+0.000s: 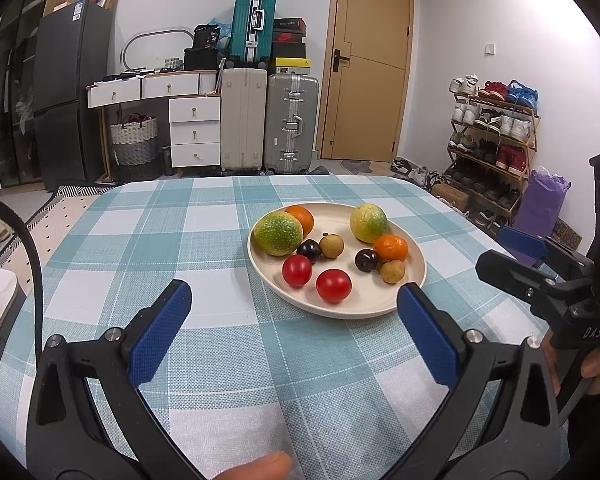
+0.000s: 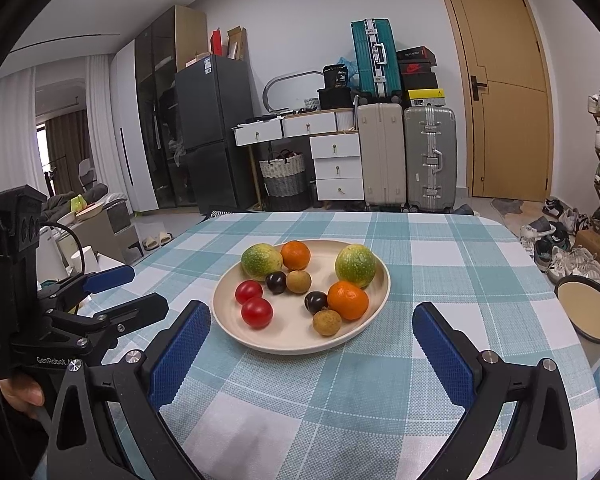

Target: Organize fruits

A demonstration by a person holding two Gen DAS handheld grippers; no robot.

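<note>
A cream plate (image 2: 376,300) is set near the middle of a table covered by a teal-and-white checked cloth (image 2: 440,248), and all the fruit is gathered on it: two green-yellow fruits (image 2: 355,263), two oranges (image 2: 347,300), two red tomatoes (image 2: 257,312), two dark plums (image 2: 316,302) and two brown longans (image 2: 326,321). The left gripper (image 1: 294,320) is held above the cloth just short of the plate, its blue pads (image 1: 162,332) spread wide with nothing between them. The right gripper (image 2: 312,344) is held likewise, fingers apart and empty, the plate lying just beyond them
</note>
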